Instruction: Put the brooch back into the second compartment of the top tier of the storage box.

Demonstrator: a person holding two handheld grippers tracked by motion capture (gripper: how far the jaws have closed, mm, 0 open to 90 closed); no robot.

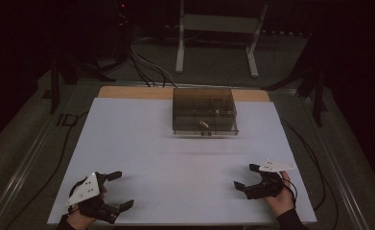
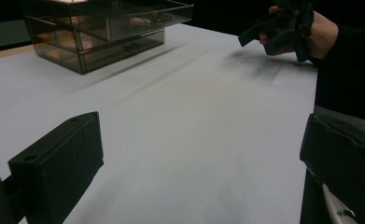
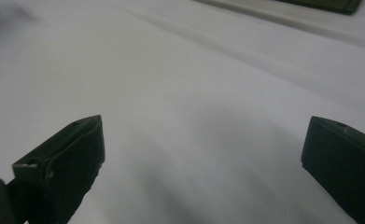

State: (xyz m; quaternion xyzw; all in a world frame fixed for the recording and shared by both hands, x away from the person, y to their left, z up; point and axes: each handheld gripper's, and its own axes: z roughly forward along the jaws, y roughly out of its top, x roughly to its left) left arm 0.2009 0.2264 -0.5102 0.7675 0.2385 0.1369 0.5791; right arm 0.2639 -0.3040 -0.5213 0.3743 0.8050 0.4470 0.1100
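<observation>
Smoky translucent plastic drawer box [image 1: 204, 111] sat at the table's far centre, small items inside, untouched. Left gripper [image 1: 118, 190] and right gripper [image 1: 246, 177] hovered near the front edge, jaws wide apart, empty. Likely pre-approach; next move needs a reach forward to the box front.

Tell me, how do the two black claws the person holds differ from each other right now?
The left gripper sits at the table's near-left corner, its grey plate tilted toward the camera. The right gripper sits near-right, slightly farther up the table, its plate lying flatter. Both are black, wide open, empty, and well short of the smoky plastic drawer box.
</observation>
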